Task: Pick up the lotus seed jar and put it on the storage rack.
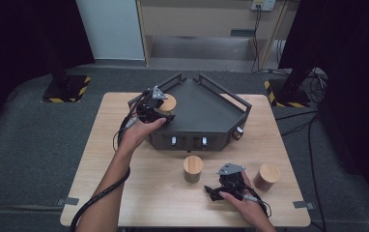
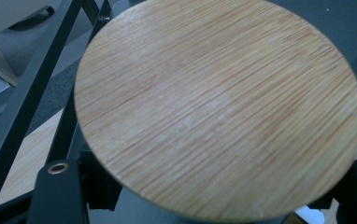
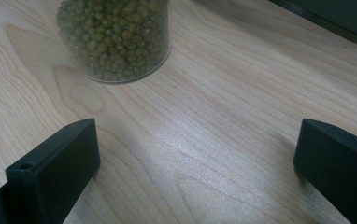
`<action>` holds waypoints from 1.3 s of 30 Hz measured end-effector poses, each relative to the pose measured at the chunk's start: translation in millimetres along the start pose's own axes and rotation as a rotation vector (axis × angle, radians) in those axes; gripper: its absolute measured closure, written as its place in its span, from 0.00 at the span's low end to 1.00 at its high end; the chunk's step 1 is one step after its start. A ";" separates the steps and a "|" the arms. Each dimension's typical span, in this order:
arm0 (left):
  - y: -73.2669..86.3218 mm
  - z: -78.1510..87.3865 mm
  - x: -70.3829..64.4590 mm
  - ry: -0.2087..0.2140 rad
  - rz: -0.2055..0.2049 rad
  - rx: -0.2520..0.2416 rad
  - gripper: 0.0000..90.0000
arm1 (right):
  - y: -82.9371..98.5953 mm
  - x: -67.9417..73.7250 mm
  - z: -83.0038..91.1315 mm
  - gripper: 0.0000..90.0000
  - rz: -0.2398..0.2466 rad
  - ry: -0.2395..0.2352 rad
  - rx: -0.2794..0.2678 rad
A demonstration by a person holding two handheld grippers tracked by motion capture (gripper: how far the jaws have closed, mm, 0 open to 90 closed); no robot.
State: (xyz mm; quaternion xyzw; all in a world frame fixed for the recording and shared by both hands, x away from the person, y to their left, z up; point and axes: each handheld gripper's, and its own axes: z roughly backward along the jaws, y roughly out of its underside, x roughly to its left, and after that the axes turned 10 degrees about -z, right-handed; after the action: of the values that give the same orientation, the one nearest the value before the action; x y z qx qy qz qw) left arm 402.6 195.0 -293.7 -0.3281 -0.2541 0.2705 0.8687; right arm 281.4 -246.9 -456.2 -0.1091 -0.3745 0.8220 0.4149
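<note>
well, our wooden table point(image 1: 124, 159) has bare room along its near edge and left side, while the dark grey angled rack point(image 1: 206, 113) takes up the far middle, its front wall facing us and its rails rising at the back. on the rack's left corner, our left gripper point(image 1: 159, 107) holds a jar by its sides; the jar's round bamboo lid point(image 2: 218, 107) sits right in front of that gripper's camera, close against the rack's rail point(image 2: 22, 107). whether the jaws are clamped tight we cannot tell. our right gripper point(image 3: 195, 158) rests low near the table's front edge, jaws spread wide with bare wood between them. it is between two lidded jars: a jar of green beans point(image 3: 116, 39) just ahead and another jar point(image 1: 267, 176) beside it.
</note>
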 end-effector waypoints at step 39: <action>19.9 -23.0 17.5 0.050 0.065 -0.019 0.27 | -0.2 0.2 0.1 0.01 -0.003 0.000 0.002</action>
State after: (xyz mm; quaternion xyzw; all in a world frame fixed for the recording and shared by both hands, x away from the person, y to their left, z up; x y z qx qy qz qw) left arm 423.5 208.8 -318.2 -0.3512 -0.2238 0.2878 0.8624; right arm 281.4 -246.6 -456.0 -0.1082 -0.3740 0.8216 0.4163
